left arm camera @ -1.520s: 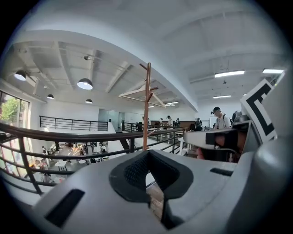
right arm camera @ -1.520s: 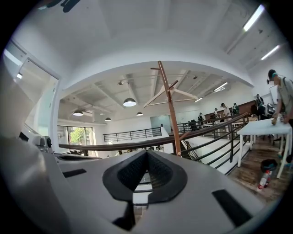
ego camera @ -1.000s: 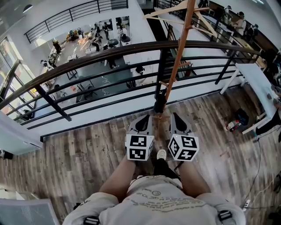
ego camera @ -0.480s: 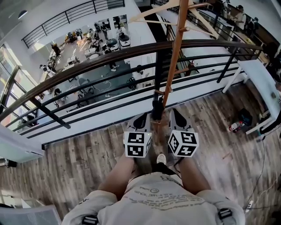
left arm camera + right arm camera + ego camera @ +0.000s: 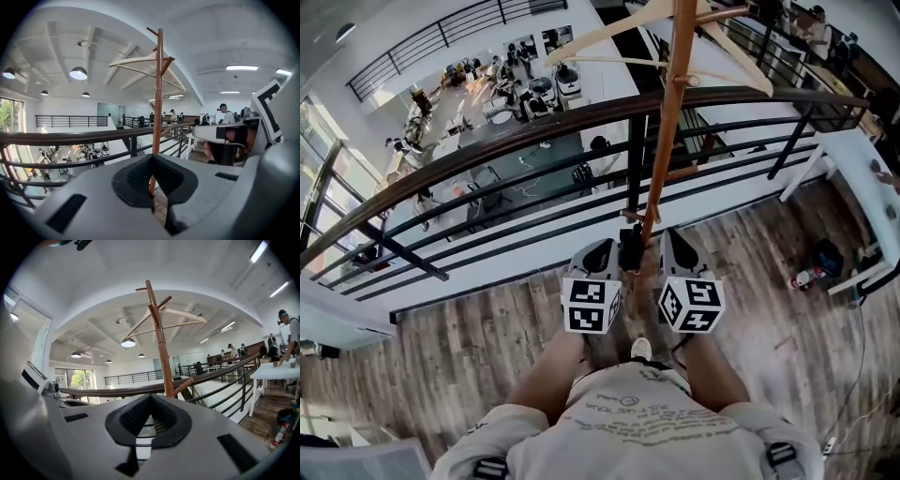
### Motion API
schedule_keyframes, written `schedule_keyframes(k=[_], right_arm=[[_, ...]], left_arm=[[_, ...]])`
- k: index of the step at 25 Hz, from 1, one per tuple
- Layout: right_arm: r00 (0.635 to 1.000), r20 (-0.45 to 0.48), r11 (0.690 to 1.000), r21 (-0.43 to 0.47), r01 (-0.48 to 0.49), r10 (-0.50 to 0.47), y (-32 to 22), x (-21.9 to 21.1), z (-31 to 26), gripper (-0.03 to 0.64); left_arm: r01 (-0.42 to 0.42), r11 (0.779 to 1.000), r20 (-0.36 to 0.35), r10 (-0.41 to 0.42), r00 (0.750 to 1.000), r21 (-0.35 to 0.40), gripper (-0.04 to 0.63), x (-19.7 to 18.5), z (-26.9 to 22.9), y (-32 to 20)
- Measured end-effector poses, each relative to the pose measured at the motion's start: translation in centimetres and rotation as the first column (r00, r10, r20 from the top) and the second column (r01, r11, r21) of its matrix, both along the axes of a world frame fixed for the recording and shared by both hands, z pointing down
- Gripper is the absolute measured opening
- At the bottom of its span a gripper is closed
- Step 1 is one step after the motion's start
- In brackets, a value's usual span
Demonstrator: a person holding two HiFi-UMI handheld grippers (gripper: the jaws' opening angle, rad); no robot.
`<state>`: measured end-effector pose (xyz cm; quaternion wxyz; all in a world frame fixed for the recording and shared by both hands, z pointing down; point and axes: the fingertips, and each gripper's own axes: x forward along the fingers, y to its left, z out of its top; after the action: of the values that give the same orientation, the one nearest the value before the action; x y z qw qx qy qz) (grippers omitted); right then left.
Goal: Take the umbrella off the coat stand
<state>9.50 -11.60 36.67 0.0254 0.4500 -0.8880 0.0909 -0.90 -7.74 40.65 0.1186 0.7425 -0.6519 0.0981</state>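
A person stands at a dark railing (image 5: 487, 150) on a mezzanine's plank floor (image 5: 469, 328), facing a wooden coat stand (image 5: 673, 122). The head view cuts off its top, while both gripper views show it whole, with a wooden hanger (image 5: 136, 61) across the upper pegs. The left gripper (image 5: 603, 251) and right gripper (image 5: 674, 246) sit side by side, each with jaws closed on nothing. Just ahead of their tips — in the head view only — a dark folded umbrella (image 5: 630, 247) hangs low beside the stand's pole. The grippers' own bodies hide it in both gripper views, and how it is hooked on is too small to make out.
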Motion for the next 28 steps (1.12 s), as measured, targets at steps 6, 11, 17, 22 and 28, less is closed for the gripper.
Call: schedule_keyframes(k=[6,11,17,22,28], right_arm=[[0.999,-0.022,1.0,-0.005,0.031,-0.031,-3.8,0.9,0.1,0.003],[0.998,-0.028,0.998,-0.016,0.058,-0.059,-6.1,0.7,0.9,0.003],[0.996,-0.041,0.996,-0.042,0.074,-0.075,-7.2,0.2,2.8,0.003],[0.996,-0.064,0.996,-0.069,0.05,-0.054,-9.2,0.7,3.2,0.003],[0.997,-0.073,0.995,-0.093,-0.032,0.025,-9.8,0.6,4.2,0.003]], left_arm=[[0.019,1.0,0.007,-0.019,1.0,-0.002,0.005,0.4,0.1,-3.7],[0.065,0.998,0.009,-0.065,0.998,-0.021,0.005,-1.6,1.4,-5.7],[0.074,0.997,0.002,-0.074,0.997,-0.033,0.005,-3.1,3.1,-6.3],[-0.009,0.996,0.0,0.009,1.0,-0.09,0.005,-2.4,5.4,-8.4],[-0.125,0.983,0.034,0.13,0.991,-0.134,0.005,-2.7,9.6,-9.4]])
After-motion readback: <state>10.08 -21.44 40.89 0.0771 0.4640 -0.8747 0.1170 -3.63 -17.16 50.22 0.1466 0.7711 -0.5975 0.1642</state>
